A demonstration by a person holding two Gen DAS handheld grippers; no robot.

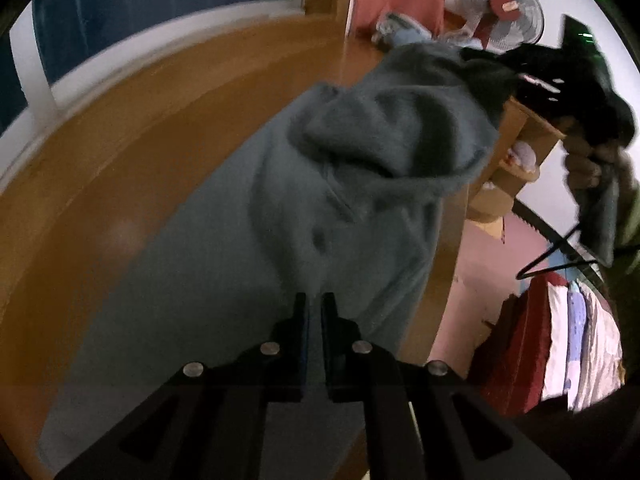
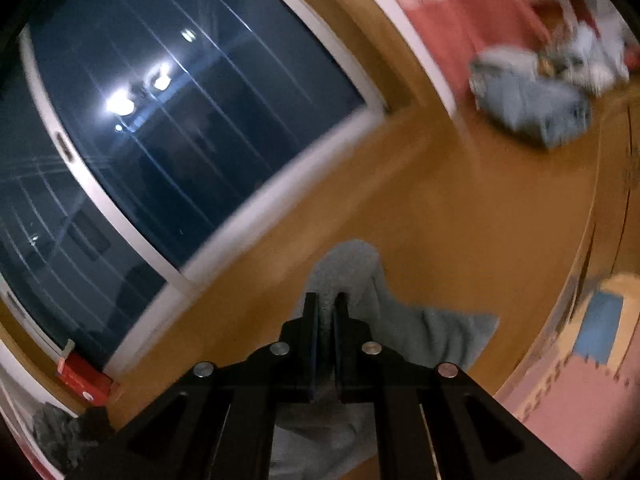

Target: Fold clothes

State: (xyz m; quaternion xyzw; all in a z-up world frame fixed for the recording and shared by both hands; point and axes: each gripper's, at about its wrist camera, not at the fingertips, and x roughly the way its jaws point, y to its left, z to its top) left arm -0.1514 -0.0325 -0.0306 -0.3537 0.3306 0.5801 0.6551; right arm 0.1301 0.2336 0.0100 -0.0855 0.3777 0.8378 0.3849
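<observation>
**Fleece hoodie held up over the wooden floor**

The fleece hoodie (image 1: pixel 360 184) — soft, grey-green, hood slumped forward — is stretched between both grippers. The left gripper (image 1: pixel 314 304) is nearly pressed together on its hem; the right gripper (image 2: pixel 328 304) is pinched on a fuzzy fold. A fan (image 1: pixel 500 8) is seen only from the left wrist — the dark window (image 2: pixel 160 128) only from the right.

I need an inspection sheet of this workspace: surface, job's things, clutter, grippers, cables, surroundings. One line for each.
Surface: glossy wooden surface.
Job's things: grey-green hooded garment, stretched between both grippers; hood hangs open.
Clutter: grey-blue clothes pile far off; black wire hanger.
Grippers: left gripper shut on the garment; right gripper shut on a garment edge.
Cables: nothing seen.
Surroundings: dark window, electric fan, hanging laundry.
</observation>
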